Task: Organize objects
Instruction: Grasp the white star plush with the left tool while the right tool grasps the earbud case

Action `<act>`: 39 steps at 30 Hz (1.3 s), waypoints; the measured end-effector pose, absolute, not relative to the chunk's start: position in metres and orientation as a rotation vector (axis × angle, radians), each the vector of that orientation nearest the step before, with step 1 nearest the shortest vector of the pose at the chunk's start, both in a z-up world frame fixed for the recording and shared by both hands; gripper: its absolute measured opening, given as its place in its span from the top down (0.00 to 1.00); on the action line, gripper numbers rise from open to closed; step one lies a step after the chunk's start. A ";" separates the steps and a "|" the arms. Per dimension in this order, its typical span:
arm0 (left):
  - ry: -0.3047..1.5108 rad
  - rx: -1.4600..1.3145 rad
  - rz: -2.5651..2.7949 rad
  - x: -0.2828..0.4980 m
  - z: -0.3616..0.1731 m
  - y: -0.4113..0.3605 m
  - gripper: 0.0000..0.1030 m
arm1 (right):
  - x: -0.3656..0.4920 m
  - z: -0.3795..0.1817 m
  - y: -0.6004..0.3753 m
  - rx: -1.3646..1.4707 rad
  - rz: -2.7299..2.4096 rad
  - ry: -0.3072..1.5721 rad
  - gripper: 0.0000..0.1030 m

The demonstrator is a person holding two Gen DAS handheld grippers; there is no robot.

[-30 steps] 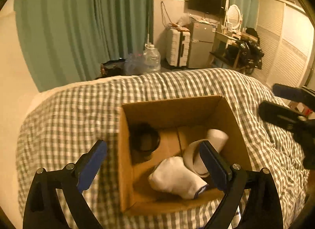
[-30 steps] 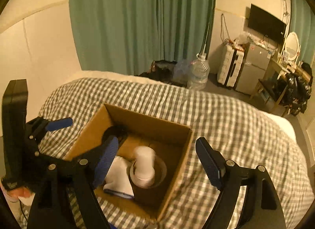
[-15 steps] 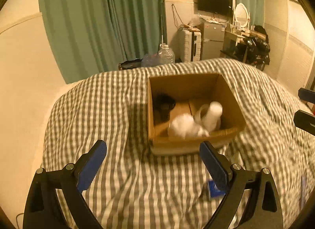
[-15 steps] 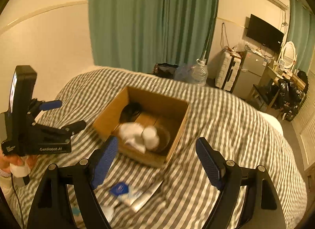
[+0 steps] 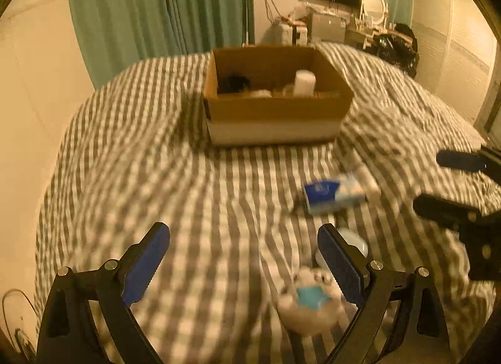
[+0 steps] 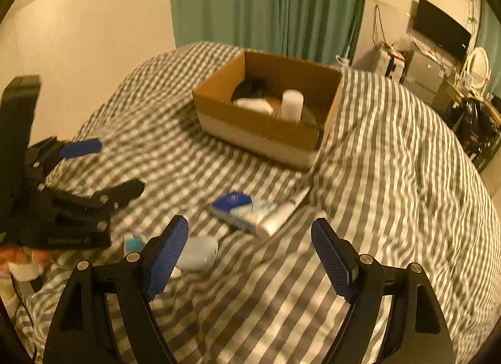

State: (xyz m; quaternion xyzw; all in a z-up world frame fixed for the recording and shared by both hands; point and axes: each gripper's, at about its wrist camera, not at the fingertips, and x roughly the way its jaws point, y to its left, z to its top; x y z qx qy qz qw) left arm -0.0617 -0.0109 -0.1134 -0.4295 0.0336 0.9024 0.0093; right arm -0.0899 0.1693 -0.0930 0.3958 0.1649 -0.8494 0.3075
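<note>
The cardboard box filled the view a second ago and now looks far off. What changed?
Both grippers, left and right, pulled back from the cardboard box across the checked bedcover, bringing a blue-and-white packet and a small white case into view. Nothing was gripped or released; both jaws stayed open. The box kept its contents.

Dim, warm amber light throughout. Heavy motion blur over the bedspread (image 5: 194, 176) and box (image 6: 266, 123); near fingers (image 5: 147, 264) sharp. Fisheye bending and dark vignette at edges. Soft shadow left of box.
</note>
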 end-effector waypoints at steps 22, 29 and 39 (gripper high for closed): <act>0.217 -1.472 2.507 -0.036 -0.164 0.034 0.37 | -0.075 -0.112 0.170 1.106 -2.277 0.467 0.21; 0.115 -1.445 2.561 -0.034 -0.153 0.018 0.43 | -0.070 -0.113 0.168 1.113 -2.270 0.450 0.21; 0.092 -1.310 2.818 -0.035 -0.115 -0.025 0.43 | -0.071 -0.129 0.145 1.133 -2.214 0.516 0.21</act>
